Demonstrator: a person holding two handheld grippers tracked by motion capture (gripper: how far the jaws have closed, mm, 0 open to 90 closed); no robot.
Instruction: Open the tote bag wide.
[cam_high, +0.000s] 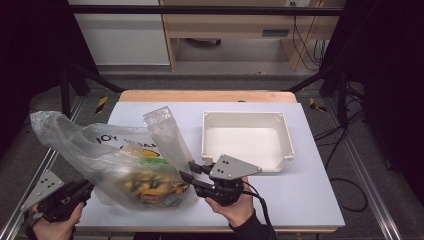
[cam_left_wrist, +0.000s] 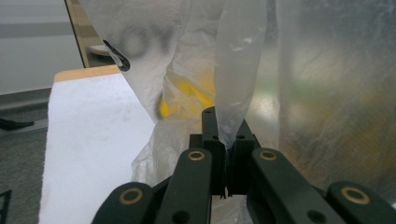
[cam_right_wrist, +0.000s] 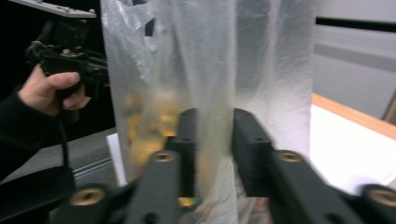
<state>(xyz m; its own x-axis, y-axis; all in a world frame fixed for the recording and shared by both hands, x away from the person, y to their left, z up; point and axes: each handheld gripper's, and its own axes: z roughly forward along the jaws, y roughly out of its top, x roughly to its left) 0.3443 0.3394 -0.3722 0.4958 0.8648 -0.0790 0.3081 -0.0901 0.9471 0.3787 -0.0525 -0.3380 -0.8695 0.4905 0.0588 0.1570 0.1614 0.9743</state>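
Note:
A clear plastic bag (cam_high: 125, 165) with black print and yellow packets inside lies on the left half of the white table (cam_high: 300, 195). At the table's front left corner, my left gripper (cam_high: 87, 189) is at the bag's edge. In the left gripper view the left gripper (cam_left_wrist: 226, 140) is shut on a twisted strip of the bag (cam_left_wrist: 238, 60). My right gripper (cam_high: 189, 172) points left at the bag's right side, under its raised handle strip. In the right gripper view the right gripper (cam_right_wrist: 215, 126) shows a gap between its jaws, with bag film (cam_right_wrist: 210, 70) hanging in it.
An empty white tray (cam_high: 287, 135) stands at the back right of the table, just beyond the right gripper. A wooden strip edges the far side of the table. Black frame bars and cables run along both sides.

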